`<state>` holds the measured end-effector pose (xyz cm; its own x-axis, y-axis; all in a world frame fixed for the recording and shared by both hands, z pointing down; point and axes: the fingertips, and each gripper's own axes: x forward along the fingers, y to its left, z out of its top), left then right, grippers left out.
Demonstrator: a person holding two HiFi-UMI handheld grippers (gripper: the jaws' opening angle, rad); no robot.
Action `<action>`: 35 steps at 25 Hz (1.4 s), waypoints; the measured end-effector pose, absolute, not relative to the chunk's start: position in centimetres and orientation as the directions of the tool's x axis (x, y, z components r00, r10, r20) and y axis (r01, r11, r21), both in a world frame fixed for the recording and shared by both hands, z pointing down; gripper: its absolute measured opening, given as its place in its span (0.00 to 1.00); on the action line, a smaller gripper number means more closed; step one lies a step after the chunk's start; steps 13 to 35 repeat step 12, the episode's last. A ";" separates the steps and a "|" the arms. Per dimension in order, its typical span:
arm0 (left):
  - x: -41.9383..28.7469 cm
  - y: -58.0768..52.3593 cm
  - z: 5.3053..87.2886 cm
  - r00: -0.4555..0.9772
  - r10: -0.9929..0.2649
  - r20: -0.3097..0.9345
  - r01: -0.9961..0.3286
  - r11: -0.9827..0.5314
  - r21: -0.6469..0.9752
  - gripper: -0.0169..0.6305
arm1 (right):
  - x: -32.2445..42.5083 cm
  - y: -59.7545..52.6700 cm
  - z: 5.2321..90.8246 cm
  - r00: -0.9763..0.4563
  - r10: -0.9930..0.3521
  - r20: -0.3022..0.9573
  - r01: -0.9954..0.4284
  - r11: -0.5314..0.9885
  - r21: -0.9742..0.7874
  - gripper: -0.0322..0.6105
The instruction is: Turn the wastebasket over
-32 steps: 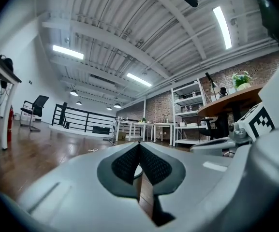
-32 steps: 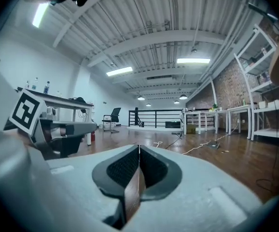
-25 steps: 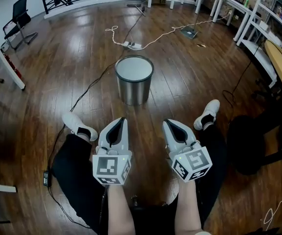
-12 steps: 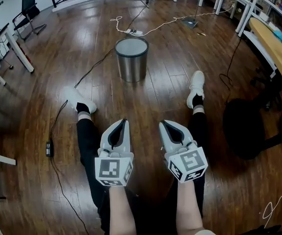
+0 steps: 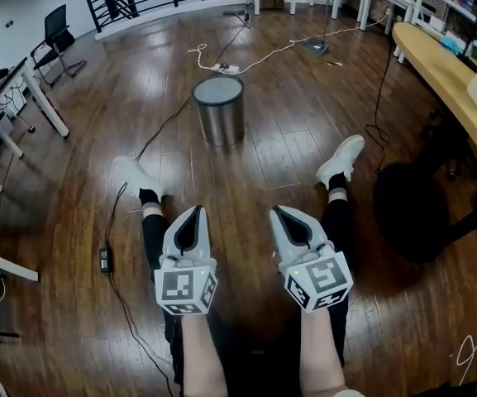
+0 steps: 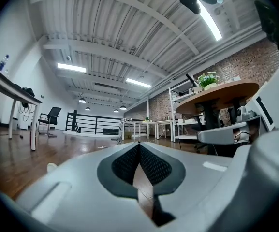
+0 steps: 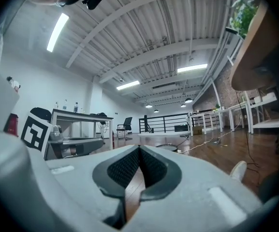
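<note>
The wastebasket (image 5: 219, 110) is a brushed-metal cylinder standing upright on the wooden floor, straight ahead of me, with a pale grey top face. My left gripper (image 5: 198, 209) and right gripper (image 5: 276, 210) are side by side above my outstretched legs, both pointing at the basket and well short of it. Each is shut with nothing between its fingers. In the left gripper view the left gripper (image 6: 138, 143) has its jaws together and the basket is hidden behind them. In the right gripper view the right gripper (image 7: 139, 147) is shut too, and the wastebasket's rim (image 7: 167, 147) peeks over it.
A person's legs with white shoes (image 5: 135, 176) (image 5: 341, 160) lie on the floor between me and the basket. Cables and a power strip (image 5: 221, 69) run behind it, and a black adapter (image 5: 106, 260) lies at the left. A dark office chair (image 5: 412, 213) and wooden table (image 5: 449, 73) stand right, a white desk (image 5: 23, 89) left.
The basket now looks smaller and farther off: I and both grippers have drawn back from it, and the legs are stretched out further. Both grippers stayed shut.
</note>
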<state>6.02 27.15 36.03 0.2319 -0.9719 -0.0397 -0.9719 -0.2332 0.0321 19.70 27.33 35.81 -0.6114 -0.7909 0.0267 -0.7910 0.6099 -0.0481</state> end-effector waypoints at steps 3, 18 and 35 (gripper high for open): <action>6.8 27.1 34.9 0.242 -0.969 -0.054 -0.970 -0.243 0.018 0.05 | 20.7 27.1 34.7 -0.594 -0.805 0.006 -0.803 0.592 -0.059 0.04; 6.3 27.9 33.4 0.235 -0.968 -0.085 -0.972 -0.236 0.009 0.05 | 20.1 27.8 33.3 -0.595 -0.804 -0.008 -0.803 0.595 -0.032 0.04; 6.3 27.9 33.4 0.235 -0.968 -0.085 -0.972 -0.236 0.009 0.05 | 20.1 27.8 33.3 -0.595 -0.804 -0.008 -0.803 0.595 -0.032 0.04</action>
